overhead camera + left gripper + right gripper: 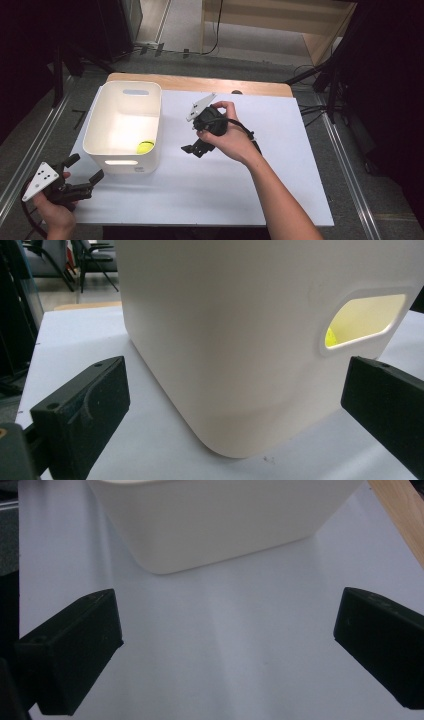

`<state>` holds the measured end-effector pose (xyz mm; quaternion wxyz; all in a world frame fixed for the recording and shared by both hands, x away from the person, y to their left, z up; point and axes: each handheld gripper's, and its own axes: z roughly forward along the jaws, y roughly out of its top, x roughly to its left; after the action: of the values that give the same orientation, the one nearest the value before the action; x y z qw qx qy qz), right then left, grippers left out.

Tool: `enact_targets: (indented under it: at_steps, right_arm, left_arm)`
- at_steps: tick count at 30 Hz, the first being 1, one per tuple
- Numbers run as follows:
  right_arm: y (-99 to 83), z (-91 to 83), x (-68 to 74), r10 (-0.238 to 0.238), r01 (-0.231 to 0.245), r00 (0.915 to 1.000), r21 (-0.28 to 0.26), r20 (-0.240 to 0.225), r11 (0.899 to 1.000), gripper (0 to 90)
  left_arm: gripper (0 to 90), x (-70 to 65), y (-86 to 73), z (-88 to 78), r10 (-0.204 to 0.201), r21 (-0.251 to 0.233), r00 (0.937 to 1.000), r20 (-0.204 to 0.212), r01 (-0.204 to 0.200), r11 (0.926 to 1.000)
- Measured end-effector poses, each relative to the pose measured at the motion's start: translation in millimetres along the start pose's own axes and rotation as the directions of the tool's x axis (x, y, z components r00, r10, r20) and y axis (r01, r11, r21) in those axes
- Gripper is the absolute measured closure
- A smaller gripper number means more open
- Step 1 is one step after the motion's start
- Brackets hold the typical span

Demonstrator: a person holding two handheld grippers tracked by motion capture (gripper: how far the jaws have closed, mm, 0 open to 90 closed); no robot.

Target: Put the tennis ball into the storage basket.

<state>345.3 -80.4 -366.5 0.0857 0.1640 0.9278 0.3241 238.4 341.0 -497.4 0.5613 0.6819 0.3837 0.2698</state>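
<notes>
Both grippers, left (82, 176) and right (192, 148), stood spread and empty; at nine o'clock, the white plastic bin (95, 135) holding a yellow-green ball (145, 147) risked being shoved across the desk (210, 185).

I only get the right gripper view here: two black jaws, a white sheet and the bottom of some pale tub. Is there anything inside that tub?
Observer: Yes. In the high view a small yellow-green ball lies in the white bin, in its near right corner.
Operator: Where is the other gripper?
Observer: The left gripper is at the near left corner of the table, jaws apart, pointing at the bin without touching it.
Operator: Does the tub have handles?
Observer: It has a cut-out slot in its near wall; the left gripper view shows the ball's yellow through that slot.
Operator: And my gripper?
Observer: The right gripper is open, right of the bin, holding nothing.
</notes>
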Motion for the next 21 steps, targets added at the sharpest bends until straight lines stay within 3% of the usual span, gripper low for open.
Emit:
enact_targets:
  at_steps: [10, 21]
  right_arm:
    - [-31.6, -10.6, 2.5, 0.023, -0.023, 0.9994, 0.001, 0.026, 1.0, 0.0]
    - [-65.7, -24.6, 2.6, 0.079, -0.079, 0.9953, -0.013, 0.055, 0.997, 0.0]
  left_arm:
    - [0.0, -0.1, 0.0, -0.1, 0.002, 0.002, 1.0, 0.0, -0.002, 1.0]
    - [0.0, -0.3, -0.1, 0.2, 0.004, 0.002, 1.0, -0.003, -0.004, 1.0]
